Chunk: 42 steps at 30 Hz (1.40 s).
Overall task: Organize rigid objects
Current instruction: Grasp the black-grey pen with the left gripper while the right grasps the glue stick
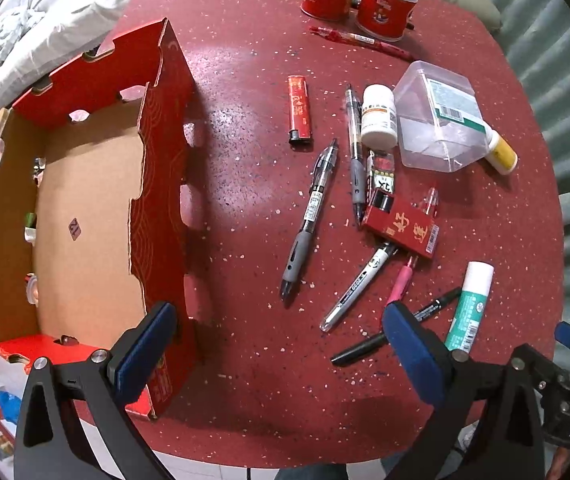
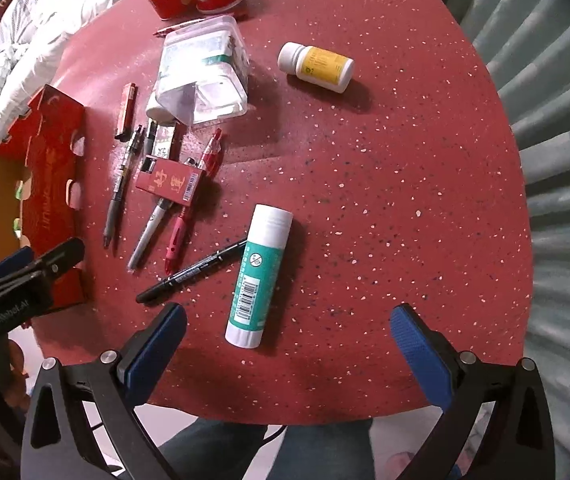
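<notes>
Pens (image 1: pixel 309 216), a glue stick (image 2: pixel 257 276), a lighter (image 1: pixel 299 110) and pill bottles (image 2: pixel 317 66) lay scattered mid-table, the empty cardboard box (image 1: pixel 85 208) sat at the left edge, and both left gripper (image 1: pixel 281 326) and right gripper (image 2: pixel 289 326) hovered spread wide, holding nothing.

Left gripper (image 1: pixel 281 344): jaws spread wide, nothing between the blue pads (image 1: pixel 415 354), black finger frames angled outward, held low and tilted downward. Right gripper (image 2: pixel 289 340): likewise wide open and empty, blue-padded fingers (image 2: pixel 421 350) splayed apart, pointing forward and down. Each gripper partly seen from the other's camera: the left at the left edge of the right view, the right at the lower right of the left view.
</notes>
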Tool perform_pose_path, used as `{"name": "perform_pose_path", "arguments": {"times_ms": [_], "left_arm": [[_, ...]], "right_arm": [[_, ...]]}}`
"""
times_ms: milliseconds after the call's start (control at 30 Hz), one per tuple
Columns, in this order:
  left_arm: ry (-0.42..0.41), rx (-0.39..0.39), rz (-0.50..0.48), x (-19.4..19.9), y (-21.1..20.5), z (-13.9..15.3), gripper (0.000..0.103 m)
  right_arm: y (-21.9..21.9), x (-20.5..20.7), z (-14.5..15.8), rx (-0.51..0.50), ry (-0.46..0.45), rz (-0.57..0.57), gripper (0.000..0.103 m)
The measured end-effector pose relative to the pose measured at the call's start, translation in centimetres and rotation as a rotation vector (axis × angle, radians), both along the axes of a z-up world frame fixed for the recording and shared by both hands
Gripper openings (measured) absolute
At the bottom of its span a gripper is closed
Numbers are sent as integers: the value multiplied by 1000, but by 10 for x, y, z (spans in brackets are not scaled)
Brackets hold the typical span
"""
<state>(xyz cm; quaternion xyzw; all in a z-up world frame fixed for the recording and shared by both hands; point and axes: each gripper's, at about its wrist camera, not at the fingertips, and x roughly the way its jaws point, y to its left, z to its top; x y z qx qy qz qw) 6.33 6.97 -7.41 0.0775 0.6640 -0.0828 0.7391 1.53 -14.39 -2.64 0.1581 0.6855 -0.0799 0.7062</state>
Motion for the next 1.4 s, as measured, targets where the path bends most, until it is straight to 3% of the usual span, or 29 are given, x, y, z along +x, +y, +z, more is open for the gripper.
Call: {"name": "perform_pose_path", "arguments": {"times_ms": [333, 567, 867, 1000, 1400], "left_arm": [[4, 43, 17, 15, -11, -11, 103], [-12, 115, 7, 30, -13, -25, 103], [5, 151, -55, 44, -19, -55, 103], [-10, 206, -148, 47, -38, -68, 103], [-73, 207, -193, 56, -66, -62, 103]], "right_arm": [[-9, 17, -3, 2, 27, 64, 103], [-12, 20, -20, 39, 78, 79, 103], [-8, 15, -38, 74, 117, 81, 103], [-5, 15, -48, 75, 129, 62, 103], [19, 12, -76, 72, 173, 25, 103]]}}
